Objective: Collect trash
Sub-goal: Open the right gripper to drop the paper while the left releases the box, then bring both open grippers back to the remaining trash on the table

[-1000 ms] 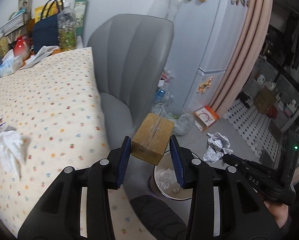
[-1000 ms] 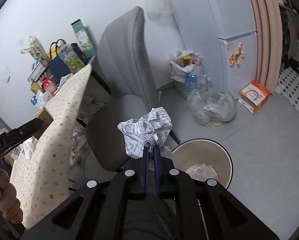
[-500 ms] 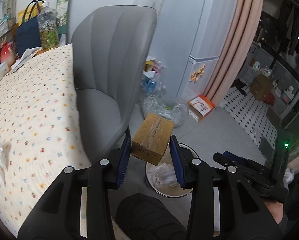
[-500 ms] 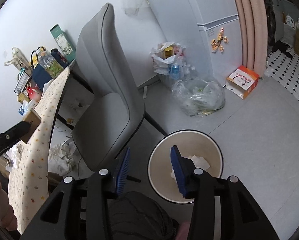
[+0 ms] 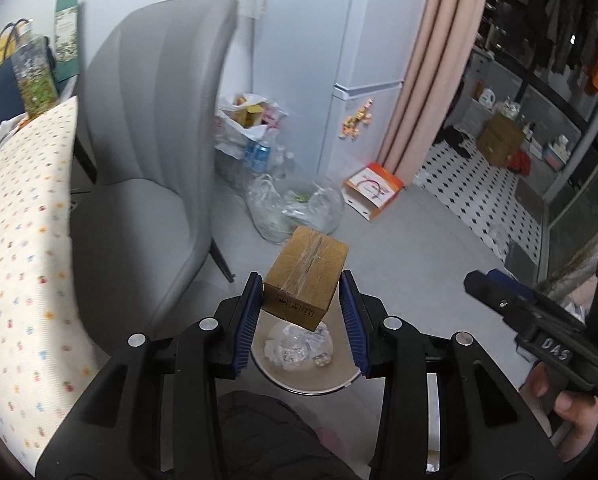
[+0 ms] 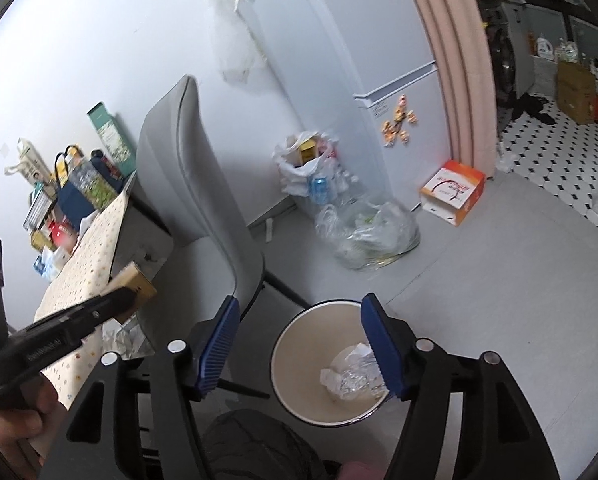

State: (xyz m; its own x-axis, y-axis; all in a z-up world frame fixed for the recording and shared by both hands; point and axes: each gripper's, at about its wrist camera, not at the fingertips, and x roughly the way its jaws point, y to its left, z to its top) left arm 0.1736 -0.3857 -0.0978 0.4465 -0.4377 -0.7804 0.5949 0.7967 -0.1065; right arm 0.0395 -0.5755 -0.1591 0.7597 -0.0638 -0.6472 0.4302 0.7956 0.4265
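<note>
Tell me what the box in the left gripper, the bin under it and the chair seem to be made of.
Box: brown corrugated cardboard, matte, with a glossy clear tape strip along its top seam.
Bin: probably plastic, possibly coated metal; smooth cream inner wall with a thin dark rim.
Chair: grey upholstery, likely faux leather; smooth, faintly sheened, with vertical stitched channels on the backrest.
</note>
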